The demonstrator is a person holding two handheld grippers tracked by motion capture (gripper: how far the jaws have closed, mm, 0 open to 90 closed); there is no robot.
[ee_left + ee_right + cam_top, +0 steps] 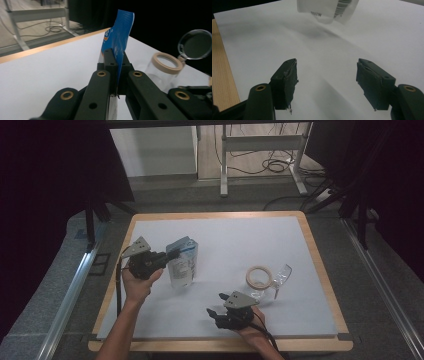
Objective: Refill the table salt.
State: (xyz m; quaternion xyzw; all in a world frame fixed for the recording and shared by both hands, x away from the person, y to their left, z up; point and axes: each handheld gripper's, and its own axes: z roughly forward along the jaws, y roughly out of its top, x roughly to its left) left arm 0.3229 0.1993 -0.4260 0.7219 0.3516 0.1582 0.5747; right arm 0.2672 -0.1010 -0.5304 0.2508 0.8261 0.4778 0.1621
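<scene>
The left gripper point(172, 254), left of centre, clamps the upright pouch point(183, 262); the wide-open right gripper point(216, 306) sits lower right, jar point(264, 282) nearer it.

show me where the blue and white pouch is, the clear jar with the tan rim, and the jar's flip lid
blue and white pouch point(182, 263): high view, on its white front panel.
clear jar point(167, 63): left gripper view, on its tan rim.
flip lid point(195, 44): left gripper view, on the middle of the open round lid.

Blue-and-white pouch point(182, 261), tan-rimmed clear jar point(261, 281)
</scene>
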